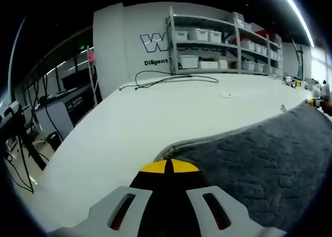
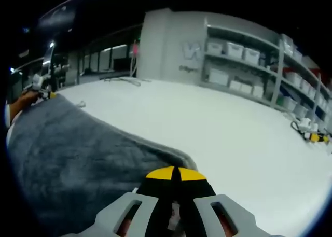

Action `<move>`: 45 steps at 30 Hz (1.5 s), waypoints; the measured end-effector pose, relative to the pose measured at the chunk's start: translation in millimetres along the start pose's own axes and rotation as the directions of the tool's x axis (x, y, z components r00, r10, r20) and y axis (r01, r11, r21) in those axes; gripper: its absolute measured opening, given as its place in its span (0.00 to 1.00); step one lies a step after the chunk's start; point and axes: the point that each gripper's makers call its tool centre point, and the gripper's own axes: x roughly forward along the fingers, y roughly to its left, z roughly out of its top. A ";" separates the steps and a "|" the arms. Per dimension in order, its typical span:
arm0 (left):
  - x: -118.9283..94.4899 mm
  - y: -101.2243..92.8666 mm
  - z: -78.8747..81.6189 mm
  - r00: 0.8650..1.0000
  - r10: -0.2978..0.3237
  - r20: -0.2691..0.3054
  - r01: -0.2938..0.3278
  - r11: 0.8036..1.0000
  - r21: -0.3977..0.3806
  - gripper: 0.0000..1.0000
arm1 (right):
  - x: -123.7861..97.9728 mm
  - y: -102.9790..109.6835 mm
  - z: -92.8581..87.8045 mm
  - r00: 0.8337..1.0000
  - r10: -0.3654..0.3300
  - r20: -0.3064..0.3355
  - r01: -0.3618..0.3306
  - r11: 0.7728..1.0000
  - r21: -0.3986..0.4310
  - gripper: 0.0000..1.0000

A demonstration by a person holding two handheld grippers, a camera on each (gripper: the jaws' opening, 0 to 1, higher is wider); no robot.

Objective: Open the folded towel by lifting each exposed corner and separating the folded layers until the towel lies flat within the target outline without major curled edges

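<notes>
Take the grey towel (image 1: 264, 159) as your landmark: it lies spread on the white table (image 1: 135, 123), and you have one corner of it in each tool. Your left gripper (image 1: 169, 167) has its yellow-tipped jaws pressed together on the towel's near corner, the cloth running away to the right of that claw. Your right gripper (image 2: 175, 173) is likewise closed, pinching the opposite near corner, with the towel (image 2: 67, 143) stretching off to its left. So the edge between your two claws is the towel's near side, and the next pull probably wants both corners drawn apart along that edge.
</notes>
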 end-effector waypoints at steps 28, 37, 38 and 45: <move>-22.2 5.2 12.1 0.998 -0.027 0.056 0.033 0.994 -0.107 0.01 | -21.0 3.8 11.3 0.998 -0.049 0.045 0.051 0.998 -0.035 0.00; -48.1 8.0 12.9 0.993 -0.048 0.112 0.067 0.983 -0.169 0.18 | -48.3 19.6 20.1 0.996 -0.038 0.085 0.042 0.998 -0.043 0.08; -50.9 7.7 13.2 0.992 -0.050 0.119 0.070 0.983 -0.169 0.21 | -51.6 23.2 21.4 0.995 -0.032 0.093 0.036 0.998 -0.043 0.08; -72.5 -6.6 19.2 0.982 -0.089 0.166 0.109 0.988 -0.114 0.33 | -71.4 39.6 30.2 0.988 -0.002 0.156 0.011 0.999 -0.052 0.25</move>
